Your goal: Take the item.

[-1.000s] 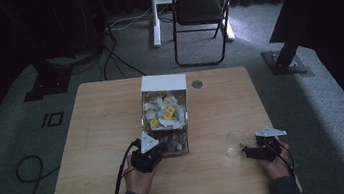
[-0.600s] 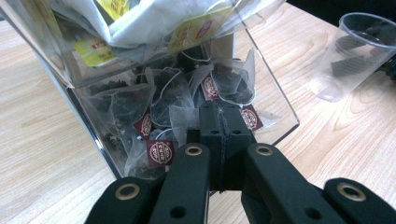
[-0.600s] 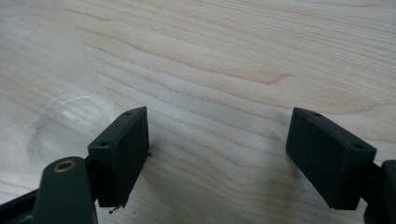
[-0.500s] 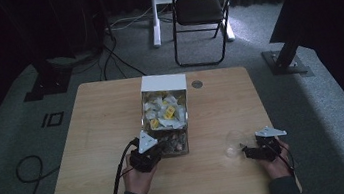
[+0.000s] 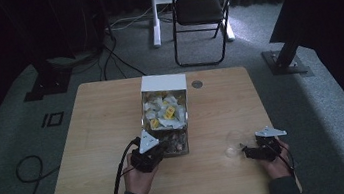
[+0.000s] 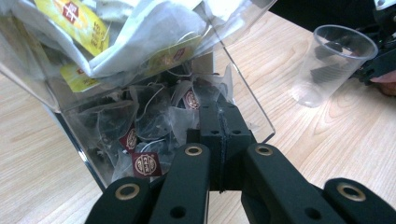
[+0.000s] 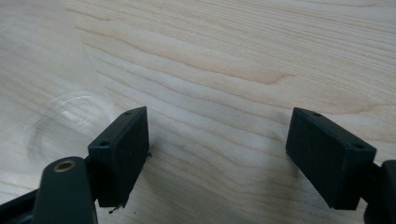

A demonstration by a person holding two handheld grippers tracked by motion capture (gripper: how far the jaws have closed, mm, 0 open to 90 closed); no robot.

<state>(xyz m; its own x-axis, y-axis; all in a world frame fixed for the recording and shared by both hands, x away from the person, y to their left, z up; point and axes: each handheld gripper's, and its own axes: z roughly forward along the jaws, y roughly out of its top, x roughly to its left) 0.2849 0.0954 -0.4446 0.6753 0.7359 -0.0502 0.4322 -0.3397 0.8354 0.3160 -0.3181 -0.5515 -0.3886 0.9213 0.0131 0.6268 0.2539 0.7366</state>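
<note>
A clear plastic box (image 5: 184, 106) with a raised white lid sits mid-table. Its far half holds yellow-tagged tea bags (image 5: 164, 110), and its near half holds red-tagged tea bags (image 6: 144, 163). My left gripper (image 5: 165, 147) reaches into the near half, its jaws shut together among those bags (image 6: 218, 109). I cannot tell whether a bag is pinched between them. A clear plastic cup (image 5: 234, 144) stands upright on the table at right (image 6: 334, 63). My right gripper (image 5: 248, 151) rests just right of it, jaws open over bare wood (image 7: 217, 135), with the cup's base (image 7: 65, 121) beside one jaw.
The wooden table (image 5: 99, 137) has a round grommet (image 5: 197, 84) behind the box. A folding chair (image 5: 199, 12) and stand bases (image 5: 286, 61) are on the carpet beyond. Cables trail off the left side of the table (image 5: 28, 169).
</note>
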